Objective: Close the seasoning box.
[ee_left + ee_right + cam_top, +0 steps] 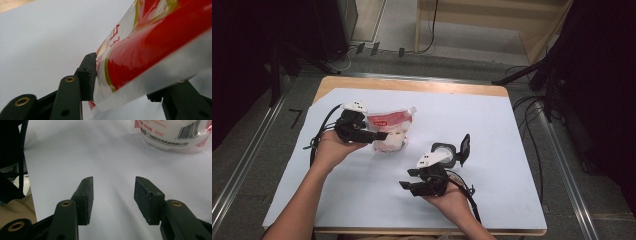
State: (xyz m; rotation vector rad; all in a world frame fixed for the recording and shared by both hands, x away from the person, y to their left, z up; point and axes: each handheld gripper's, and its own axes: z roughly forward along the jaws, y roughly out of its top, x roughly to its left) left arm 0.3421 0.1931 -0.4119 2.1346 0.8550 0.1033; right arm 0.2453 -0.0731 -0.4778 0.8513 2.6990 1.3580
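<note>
A red and white pouch stands on the white sheet at the left of the table. My left gripper reaches in from the pouch's left and is shut on it. In the left gripper view the left pad presses the pouch, and the pouch hides the right pad. My right gripper hovers low near the front middle with its jaws open and nothing between them. In the right gripper view, bare sheet lies ahead of the right gripper, with the pouch's base farther off.
A small round white container with a black flip lid standing up sits just behind my right hand. The wooden table edge runs along the back. Cables and dark stands lie on the floor to the right.
</note>
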